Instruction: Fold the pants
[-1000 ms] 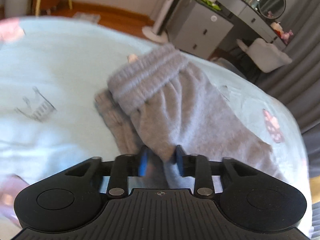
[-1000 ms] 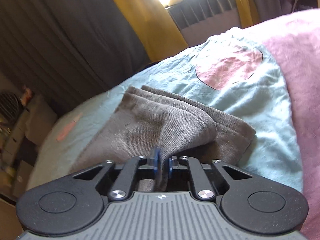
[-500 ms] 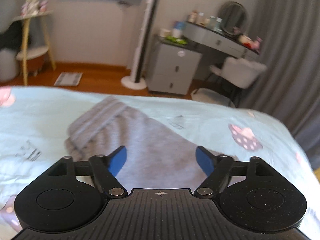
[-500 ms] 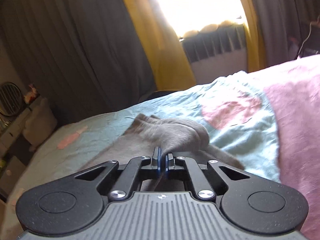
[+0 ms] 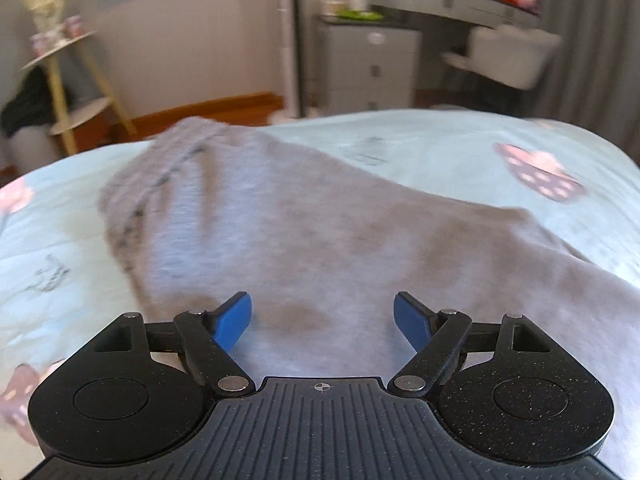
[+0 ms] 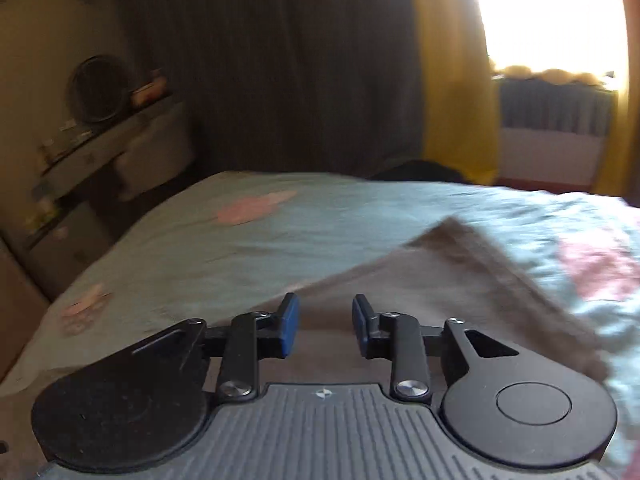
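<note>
On bed [image 5: 440, 148] | grey pants [image 5: 320, 240] folded flat | both grippers' fingers [image 5: 234, 318] spread, empty

R gripper [image 6: 325, 322] agape over grey pants [image 6: 440, 300] — bedsheet [image 6: 240, 248]

The pants [image 5: 320, 232] lie flat on the bed [image 5: 440, 152], their waistband end toward the far left in the left wrist view. The left gripper [image 5: 322, 320] sits over the near part of the pants. Beyond the bed's far edge stand a drawer cabinet [image 5: 368, 64] and, to its right, a chair [image 5: 508, 56]; a shelf stand [image 5: 68, 92] is far left.

In the right wrist view, the right gripper [image 6: 325, 326] sits over the pants [image 6: 440, 280], with a window [image 6: 552, 16] beyond at far right.
</note>
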